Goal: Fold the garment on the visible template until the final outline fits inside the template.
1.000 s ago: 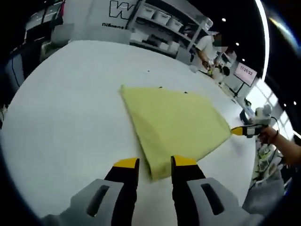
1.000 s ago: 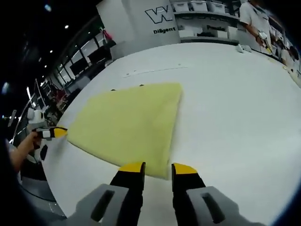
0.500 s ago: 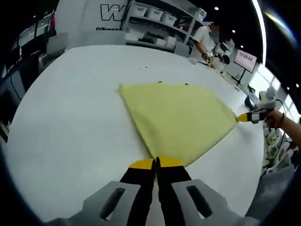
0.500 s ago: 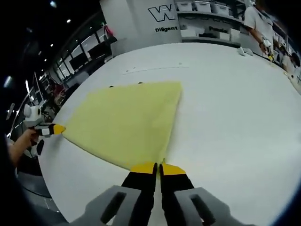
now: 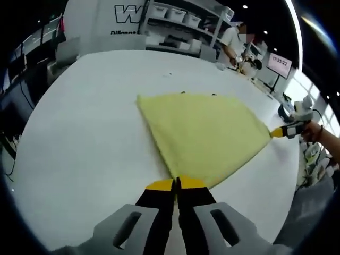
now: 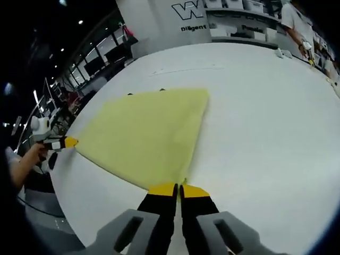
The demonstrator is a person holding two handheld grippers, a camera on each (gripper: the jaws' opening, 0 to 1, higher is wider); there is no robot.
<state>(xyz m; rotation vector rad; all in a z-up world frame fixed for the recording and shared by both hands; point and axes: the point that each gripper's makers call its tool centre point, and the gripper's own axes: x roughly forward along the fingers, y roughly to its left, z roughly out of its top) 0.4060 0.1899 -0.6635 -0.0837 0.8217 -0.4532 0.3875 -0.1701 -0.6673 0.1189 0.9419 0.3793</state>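
White table (image 5: 79, 133) — both tongs (image 5: 176, 184) (image 6: 179, 189), spread 1 second ago, now pinch yellow garment (image 5: 207, 133) corners.

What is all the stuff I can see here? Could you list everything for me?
Garment: one, pale yellow, folded flat on the table, a near corner pinched by each gripper.
Table: one, white, large, under the garment.
Small dark marks: a few, black, on the table along the garment's far edge.
Shelving with bins: one rack, white, beyond the table.
Wall panel with lettering: one, white with black letters, beyond the table.
Screen: one, lit, far side of the room.
Bystander: one, in a white top, near the shelving.
Left gripper: one, black fingers with yellow tips, shut on the garment's corner.
Right gripper: one, same colours, shut on the garment's other near corner.
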